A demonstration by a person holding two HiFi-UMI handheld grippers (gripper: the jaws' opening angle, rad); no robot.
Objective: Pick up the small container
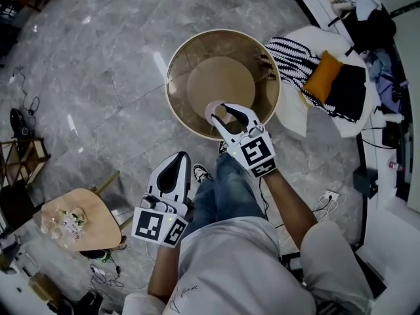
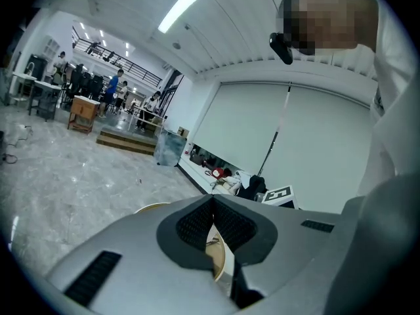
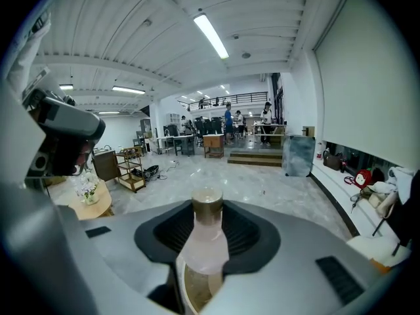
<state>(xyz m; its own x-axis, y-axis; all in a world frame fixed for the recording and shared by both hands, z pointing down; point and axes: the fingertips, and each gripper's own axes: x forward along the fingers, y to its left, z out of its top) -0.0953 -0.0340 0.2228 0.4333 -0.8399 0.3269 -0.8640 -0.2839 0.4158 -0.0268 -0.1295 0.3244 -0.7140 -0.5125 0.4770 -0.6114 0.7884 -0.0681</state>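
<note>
small container, a frosted pale-pink bottle with a dull gold cap, sits clamped between the pads of the right gripper, whose jaws stand fairly wide around its body. what is inside cannot be made out through the frosting. its long axis runs up the frame between the pads, cap end uppermost.

from the head view the container reads only as a pale round shape seen end-on (no cap or neck to tell apart), and the right gripper holds it over the near rim of the round tan glass-topped table.

the left gripper has its jaw tips pressed together with nothing held. its view shows no bottle, only a slice of the table below the tips.
</note>
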